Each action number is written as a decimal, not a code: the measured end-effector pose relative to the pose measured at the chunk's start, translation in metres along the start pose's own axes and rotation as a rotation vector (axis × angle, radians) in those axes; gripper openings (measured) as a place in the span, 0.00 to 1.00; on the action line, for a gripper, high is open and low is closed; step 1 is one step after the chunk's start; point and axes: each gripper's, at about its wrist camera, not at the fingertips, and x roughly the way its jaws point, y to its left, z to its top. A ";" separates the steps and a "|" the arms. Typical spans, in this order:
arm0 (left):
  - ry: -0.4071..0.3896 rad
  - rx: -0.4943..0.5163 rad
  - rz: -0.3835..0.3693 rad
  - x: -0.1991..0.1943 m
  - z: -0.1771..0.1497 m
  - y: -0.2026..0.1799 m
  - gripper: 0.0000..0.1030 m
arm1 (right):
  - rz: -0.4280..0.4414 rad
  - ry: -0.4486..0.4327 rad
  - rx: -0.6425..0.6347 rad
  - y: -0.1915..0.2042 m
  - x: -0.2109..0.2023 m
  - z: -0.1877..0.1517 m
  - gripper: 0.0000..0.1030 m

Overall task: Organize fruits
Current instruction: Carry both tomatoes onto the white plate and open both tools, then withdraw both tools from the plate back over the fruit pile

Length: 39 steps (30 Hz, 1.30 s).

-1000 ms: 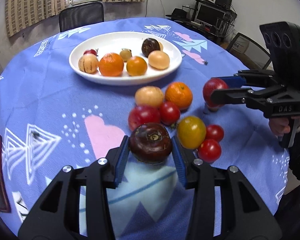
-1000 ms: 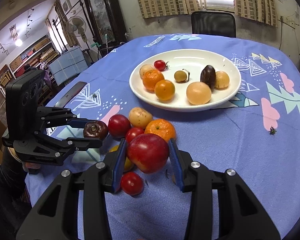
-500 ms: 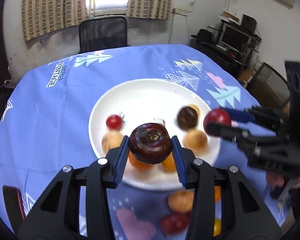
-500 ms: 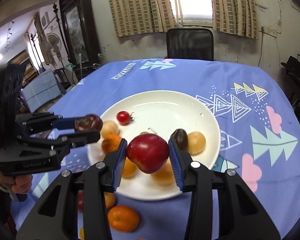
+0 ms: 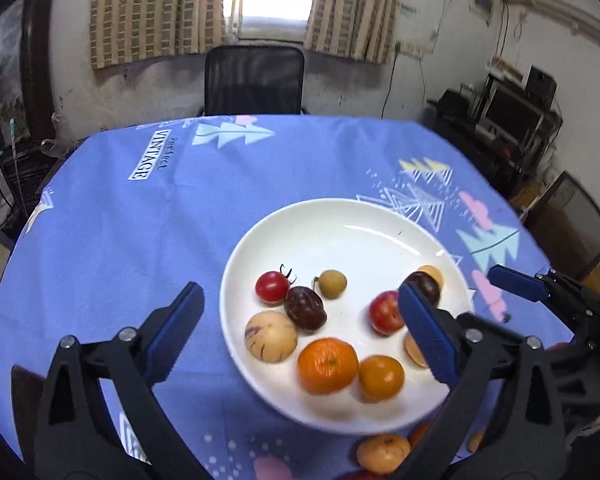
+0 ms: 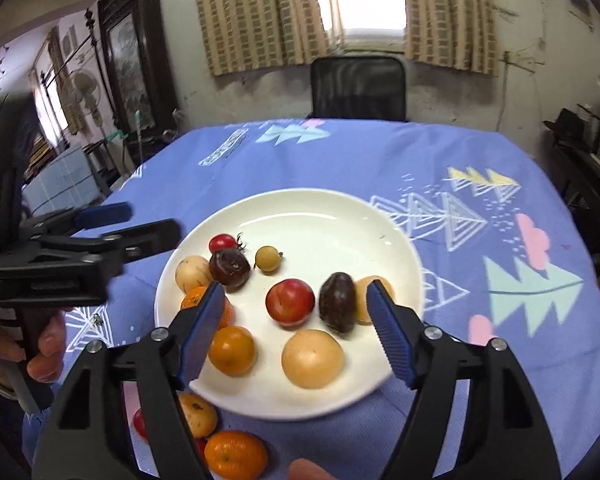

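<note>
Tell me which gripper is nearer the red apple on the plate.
Right. The right gripper hangs open just over the red apple; the left gripper sits open beyond the plate's left rim.

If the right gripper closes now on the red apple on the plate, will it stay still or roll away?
The red apple looks round and glossy, so it may roll or slip. The white plate is smooth, giving little grip. The dark fruit close beside it could be nudged.
</note>
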 end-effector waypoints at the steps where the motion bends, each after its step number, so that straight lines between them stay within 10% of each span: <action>1: -0.011 -0.021 -0.002 -0.012 -0.006 0.004 0.98 | -0.033 -0.012 0.018 -0.001 -0.011 -0.004 0.96; 12: -0.081 -0.113 0.104 -0.098 -0.128 -0.007 0.98 | 0.062 -0.252 0.105 0.014 -0.130 -0.110 0.99; 17: 0.047 -0.117 0.068 -0.096 -0.174 -0.013 0.98 | 0.062 0.098 -0.018 0.045 -0.094 -0.141 0.99; 21: 0.113 -0.146 -0.022 -0.090 -0.195 -0.014 0.98 | 0.000 0.162 -0.017 0.052 -0.071 -0.159 0.96; 26: 0.118 -0.092 -0.030 -0.084 -0.207 -0.021 0.98 | 0.020 0.218 0.049 0.041 -0.056 -0.168 0.61; 39: 0.133 -0.020 -0.042 -0.076 -0.205 -0.032 0.98 | -0.009 0.240 -0.062 0.062 -0.036 -0.165 0.42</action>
